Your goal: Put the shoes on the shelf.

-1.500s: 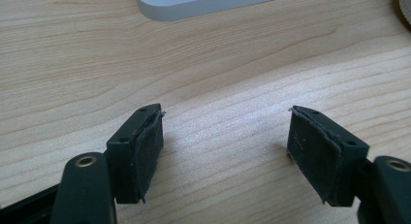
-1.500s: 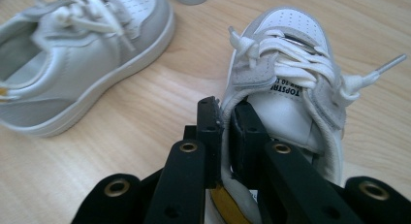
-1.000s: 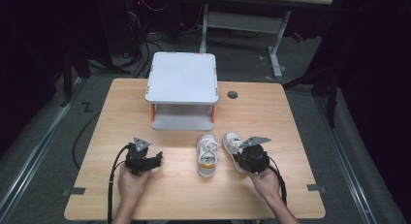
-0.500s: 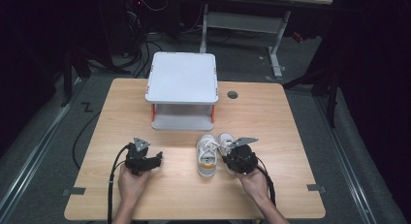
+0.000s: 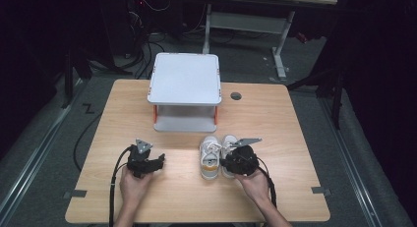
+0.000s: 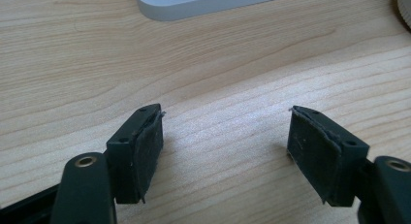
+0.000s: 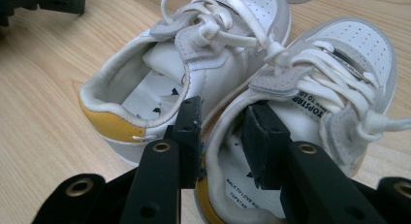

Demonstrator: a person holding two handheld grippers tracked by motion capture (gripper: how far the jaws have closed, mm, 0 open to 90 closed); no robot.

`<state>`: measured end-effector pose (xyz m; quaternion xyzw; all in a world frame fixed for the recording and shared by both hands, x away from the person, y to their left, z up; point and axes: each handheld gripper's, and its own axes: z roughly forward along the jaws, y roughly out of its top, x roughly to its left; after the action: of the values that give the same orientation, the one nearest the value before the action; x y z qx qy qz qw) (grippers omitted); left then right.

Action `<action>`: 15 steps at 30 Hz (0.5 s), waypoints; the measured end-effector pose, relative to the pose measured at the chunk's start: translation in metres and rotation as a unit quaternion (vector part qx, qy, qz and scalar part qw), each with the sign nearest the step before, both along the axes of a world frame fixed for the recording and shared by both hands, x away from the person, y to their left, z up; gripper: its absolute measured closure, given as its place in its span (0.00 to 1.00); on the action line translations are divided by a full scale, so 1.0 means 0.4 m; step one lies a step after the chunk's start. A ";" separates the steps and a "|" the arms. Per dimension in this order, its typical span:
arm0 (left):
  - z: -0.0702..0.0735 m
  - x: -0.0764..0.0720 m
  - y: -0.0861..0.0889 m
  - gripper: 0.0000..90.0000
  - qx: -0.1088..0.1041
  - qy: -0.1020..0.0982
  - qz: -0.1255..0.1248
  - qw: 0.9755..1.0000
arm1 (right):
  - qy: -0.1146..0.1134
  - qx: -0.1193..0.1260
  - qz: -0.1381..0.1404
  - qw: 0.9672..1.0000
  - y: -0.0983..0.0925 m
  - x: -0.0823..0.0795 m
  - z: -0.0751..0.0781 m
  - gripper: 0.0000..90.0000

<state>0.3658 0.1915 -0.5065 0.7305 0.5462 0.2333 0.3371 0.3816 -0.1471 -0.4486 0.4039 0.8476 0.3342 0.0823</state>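
Straddling the inner collar wall of the shoe on its own side, the right claw [image 7: 220, 136] has one jaw down inside the heel opening and the other in the narrow gap between the two shoes; the jaws are partly closed around that wall, and whether they already pinch it I cannot tell. That right shoe [image 5: 230, 149] lies directly ahead of the claw, its long axis running straight away from it, heel nearest, toe toward the white two-tier shelf [image 5: 185, 89] beyond. The left shoe [image 5: 210, 158] lies touching it, parallel, on the side toward the other hand. The right claw is plainly the nearer one; any lift looks set to come by this heel collar.

The left claw [image 6: 225, 141] rests well apart on the worktop [image 5: 295, 138], jaws spread wide, holding nothing, bare wood between them.

Count: two shoes, one shelf, two claws.
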 end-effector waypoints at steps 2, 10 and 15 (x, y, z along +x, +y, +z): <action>0.000 0.000 0.000 0.32 0.000 0.000 0.000 1.000 | 0.001 0.000 -0.001 1.000 0.000 0.000 0.000 0.75; 0.000 0.000 -0.001 0.32 0.002 0.000 0.000 1.000 | -0.005 0.035 0.000 0.999 -0.026 -0.011 0.011 0.69; 0.000 0.000 -0.002 0.33 0.004 -0.001 0.001 1.000 | -0.017 0.049 0.002 0.999 -0.041 -0.016 0.022 0.69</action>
<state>0.3657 0.1905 -0.5067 0.7311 0.5457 0.2360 0.3346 0.3751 -0.1634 -0.4400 0.4004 0.8292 0.3826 0.0758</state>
